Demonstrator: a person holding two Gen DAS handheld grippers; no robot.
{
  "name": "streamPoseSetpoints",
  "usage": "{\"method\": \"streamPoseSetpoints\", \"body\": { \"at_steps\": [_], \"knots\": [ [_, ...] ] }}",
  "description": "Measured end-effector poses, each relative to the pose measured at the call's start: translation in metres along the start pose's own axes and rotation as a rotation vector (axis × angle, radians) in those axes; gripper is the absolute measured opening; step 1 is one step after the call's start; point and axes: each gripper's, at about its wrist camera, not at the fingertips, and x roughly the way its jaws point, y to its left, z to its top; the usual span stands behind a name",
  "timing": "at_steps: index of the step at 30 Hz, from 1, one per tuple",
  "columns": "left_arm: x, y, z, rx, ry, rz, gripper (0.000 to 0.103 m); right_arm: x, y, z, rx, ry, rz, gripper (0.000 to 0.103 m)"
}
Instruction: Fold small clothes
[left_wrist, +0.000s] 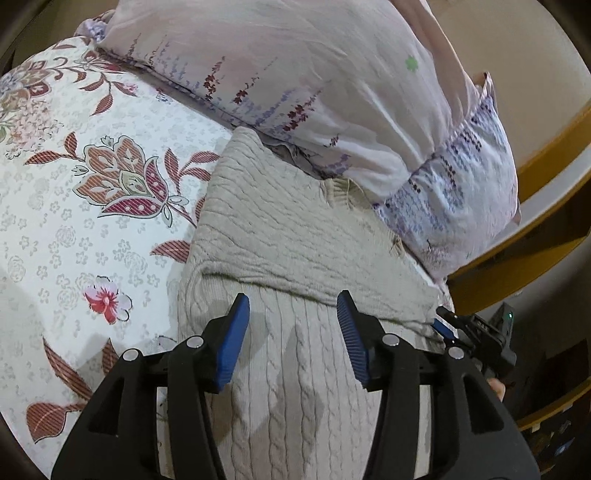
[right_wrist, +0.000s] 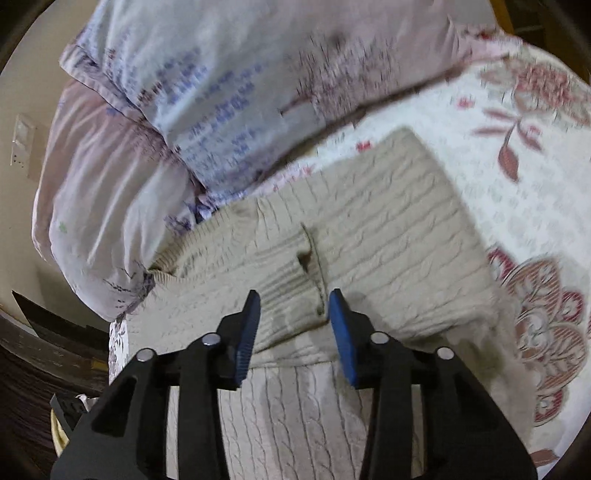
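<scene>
A beige cable-knit sweater (left_wrist: 280, 236) lies on the bed with its upper part folded over the lower part; it also shows in the right wrist view (right_wrist: 388, 236). My left gripper (left_wrist: 293, 301) is open and empty, hovering just above the fold edge. My right gripper (right_wrist: 294, 299) is open and empty above the folded ribbed sleeve end (right_wrist: 291, 273). The right gripper also shows at the sweater's right edge in the left wrist view (left_wrist: 448, 325).
The bed has a white floral sheet (left_wrist: 74, 221). A pale lilac flowered pillow (left_wrist: 332, 92) lies right behind the sweater, touching its far edge; it also shows in the right wrist view (right_wrist: 221, 92). A wooden bed frame (left_wrist: 546, 147) runs at the right.
</scene>
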Motion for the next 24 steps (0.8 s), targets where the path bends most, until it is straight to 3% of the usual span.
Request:
{"method": "streamPoseSetpoints", "body": {
  "at_steps": [2, 3, 4, 7, 14, 17, 24],
  "knots": [
    [0.002, -0.002, -0.002, 0.01, 0.011, 0.01, 0.05, 0.003, -0.002, -0.004, 0.008, 0.015, -0.01, 0.036],
    [0.003, -0.002, -0.003, 0.012, 0.018, 0.013, 0.05, 0.003, -0.002, -0.005, 0.004, 0.004, -0.001, 0.032],
    [0.005, -0.002, -0.004, 0.012, 0.025, 0.016, 0.051, 0.004, -0.002, -0.006, 0.003, 0.001, -0.005, 0.02],
    [0.009, -0.003, -0.006, 0.017, 0.036, 0.023, 0.054, 0.009, 0.001, -0.004, -0.023, 0.005, 0.001, 0.01],
    [0.012, -0.005, -0.008, 0.03, 0.045, 0.024, 0.054, -0.027, 0.027, -0.012, -0.179, -0.179, 0.0, 0.008],
    [0.013, -0.004, -0.008, 0.034, 0.05, 0.023, 0.054, -0.022, 0.026, -0.019, -0.188, -0.161, -0.077, 0.008],
    [0.013, -0.004, -0.009, 0.038, 0.054, 0.023, 0.055, -0.013, 0.011, -0.03, -0.154, -0.109, -0.106, 0.008]
  ]
}}
